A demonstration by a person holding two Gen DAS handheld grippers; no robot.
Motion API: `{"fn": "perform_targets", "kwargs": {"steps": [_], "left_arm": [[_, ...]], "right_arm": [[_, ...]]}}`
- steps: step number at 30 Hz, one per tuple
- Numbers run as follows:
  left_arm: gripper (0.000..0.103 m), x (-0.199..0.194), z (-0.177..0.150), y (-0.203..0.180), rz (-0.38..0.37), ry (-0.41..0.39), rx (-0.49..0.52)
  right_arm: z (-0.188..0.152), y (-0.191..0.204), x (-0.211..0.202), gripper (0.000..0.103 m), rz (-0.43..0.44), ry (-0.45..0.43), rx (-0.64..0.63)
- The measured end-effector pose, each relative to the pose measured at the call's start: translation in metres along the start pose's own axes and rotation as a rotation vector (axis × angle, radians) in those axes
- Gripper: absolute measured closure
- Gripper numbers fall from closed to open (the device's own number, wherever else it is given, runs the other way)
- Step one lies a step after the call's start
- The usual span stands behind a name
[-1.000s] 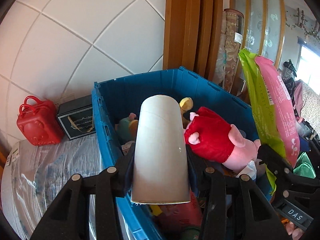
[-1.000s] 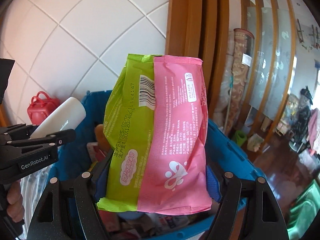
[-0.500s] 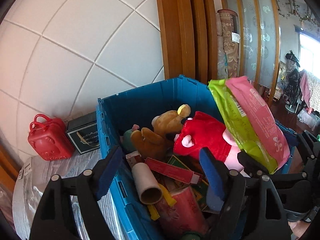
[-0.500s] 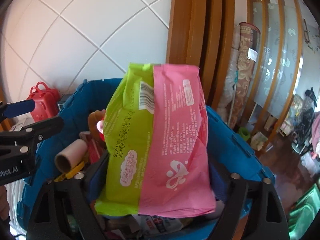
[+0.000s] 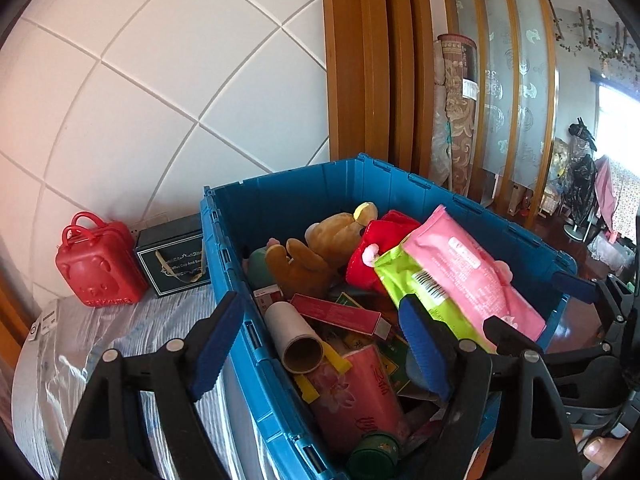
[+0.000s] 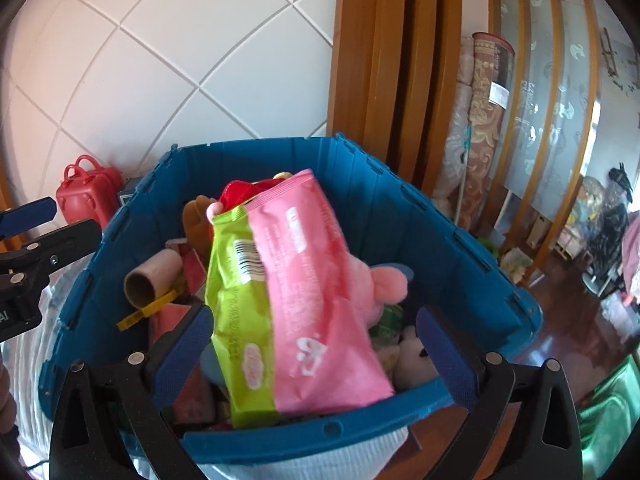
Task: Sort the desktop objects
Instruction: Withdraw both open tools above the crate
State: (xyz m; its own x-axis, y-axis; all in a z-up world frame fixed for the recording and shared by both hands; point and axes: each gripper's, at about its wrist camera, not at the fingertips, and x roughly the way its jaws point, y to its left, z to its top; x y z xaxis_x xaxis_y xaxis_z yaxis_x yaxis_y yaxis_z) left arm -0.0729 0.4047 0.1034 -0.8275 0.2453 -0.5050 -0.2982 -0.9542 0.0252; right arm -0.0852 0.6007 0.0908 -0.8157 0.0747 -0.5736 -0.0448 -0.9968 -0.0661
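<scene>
Tiled wall behind blue bin [image 6: 304, 426], both grippers apart, blurred packet [image 6: 304, 292] seemingly loose

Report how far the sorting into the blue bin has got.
Done: cardboard tube lies in the blue bin, clear of the open left gripper. In hand: nothing; right gripper has just opened, pink-green pack dropping in. Left: red case and dark box outside.

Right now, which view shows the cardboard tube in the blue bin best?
The left wrist view: the tube lies close and unobstructed inside the bin, its full length and open end visible. The right wrist view shows the tube smaller and farther off at the bin's left side, partly beside the snack pack.
</scene>
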Motion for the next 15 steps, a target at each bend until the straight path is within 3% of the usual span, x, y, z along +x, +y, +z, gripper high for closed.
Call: {"fn": "perform_targets", "kwargs": {"steps": [2, 3, 5, 7, 15], "left_arm": [[0.023, -0.013, -0.003, 0.000, -0.002, -0.052, -0.010], [0.020, -0.019, -0.003, 0.001, 0.001, -0.076, -0.020], [0.003, -0.027, -0.003, 0.002, 0.004, -0.122, -0.044], [0.000, -0.029, -0.002, 0.000, 0.022, -0.144, -0.052], [0.000, -0.017, -0.010, -0.004, 0.013, -0.019, -0.039]], "right_arm": [[-0.002, -0.001, -0.007, 0.000, 0.001, -0.010, 0.013], [-0.003, -0.001, -0.009, 0.000, 0.003, -0.014, 0.019], [-0.004, -0.002, -0.013, 0.000, 0.002, -0.018, 0.033], [-0.003, -0.004, -0.016, 0.000, -0.001, -0.025, 0.046], [-0.002, -0.006, -0.024, 0.000, -0.027, -0.023, 0.074]]}}
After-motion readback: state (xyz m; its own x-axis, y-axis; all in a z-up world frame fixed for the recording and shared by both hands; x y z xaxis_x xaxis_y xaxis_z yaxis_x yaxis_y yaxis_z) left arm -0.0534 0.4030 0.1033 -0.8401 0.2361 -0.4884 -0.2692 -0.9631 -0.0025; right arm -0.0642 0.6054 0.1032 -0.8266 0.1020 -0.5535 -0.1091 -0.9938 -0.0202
